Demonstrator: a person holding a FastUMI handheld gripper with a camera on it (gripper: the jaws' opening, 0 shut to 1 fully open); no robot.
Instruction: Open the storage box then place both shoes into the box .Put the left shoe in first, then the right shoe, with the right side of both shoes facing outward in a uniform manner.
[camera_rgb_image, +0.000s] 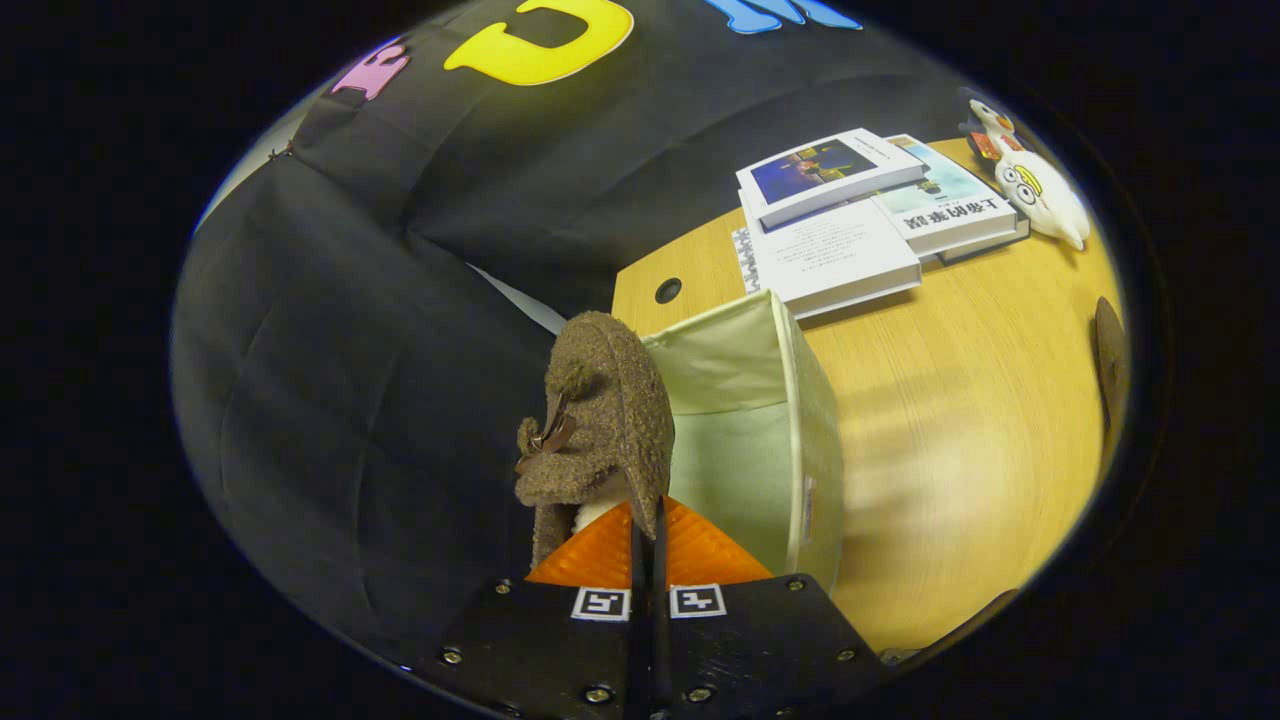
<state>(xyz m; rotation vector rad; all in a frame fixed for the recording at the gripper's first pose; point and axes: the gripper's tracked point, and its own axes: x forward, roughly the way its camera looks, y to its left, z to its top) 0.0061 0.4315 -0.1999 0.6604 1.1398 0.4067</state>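
Note:
My gripper (647, 520) is shut on a brown fuzzy shoe (600, 420), its two orange fingers (700, 550) pressed together on the shoe's edge. The shoe hangs upright from the fingers, with a small dark bow on its left side. Just beyond and to the right of it stands the pale green fabric storage box (790, 400), open at the top, its inside visible and nothing showing in it. The shoe hovers at the box's left rim. A second dark brown shoe (1108, 360) lies far right on the table, mostly cut off.
The box rests on a light wooden table (960, 430) with a round cable hole (668, 290). Stacked books (850, 220) lie at the far side, with a white plush toy (1035, 185) beside them. Black cloth wall rises to the left.

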